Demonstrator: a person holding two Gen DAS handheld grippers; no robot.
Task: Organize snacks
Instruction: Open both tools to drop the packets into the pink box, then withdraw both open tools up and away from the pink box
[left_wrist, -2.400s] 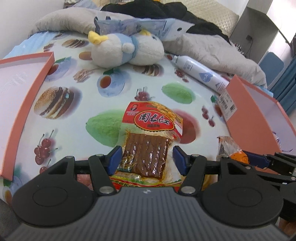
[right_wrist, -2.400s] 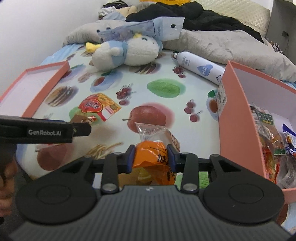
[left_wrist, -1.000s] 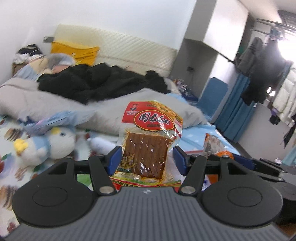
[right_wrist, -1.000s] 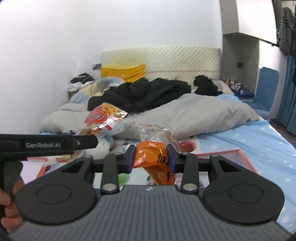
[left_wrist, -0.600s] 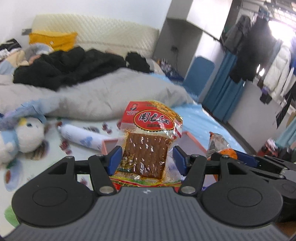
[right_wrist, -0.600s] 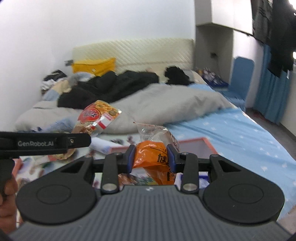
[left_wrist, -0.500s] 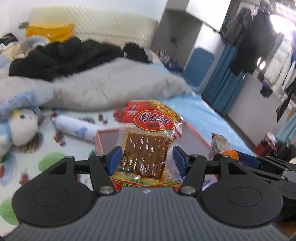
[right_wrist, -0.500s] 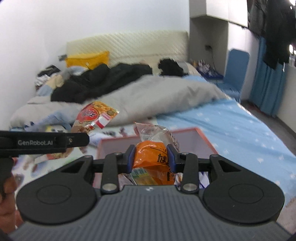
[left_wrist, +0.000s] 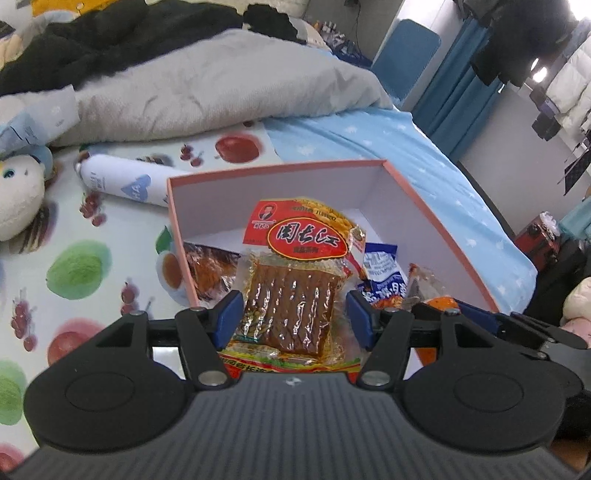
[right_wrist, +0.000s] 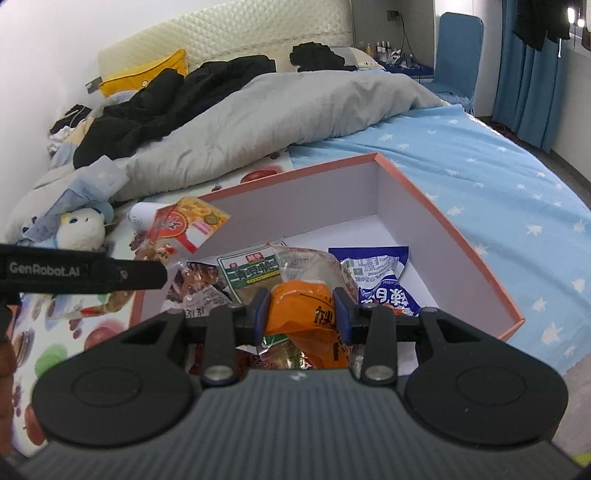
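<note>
Left gripper (left_wrist: 293, 314): fingers pinch the lower sides of the red-labelled dried-tofu packet (left_wrist: 295, 284) — flat, light, slick film, so a hold on the stiffer filled part suits it. Right gripper (right_wrist: 301, 314): fingers pinch the orange snack bag (right_wrist: 306, 317), soft and crinkly, likely to slip. Both hang over the near end of the pink box (right_wrist: 443, 221), above the snacks already inside; its far corners are bare.
</note>
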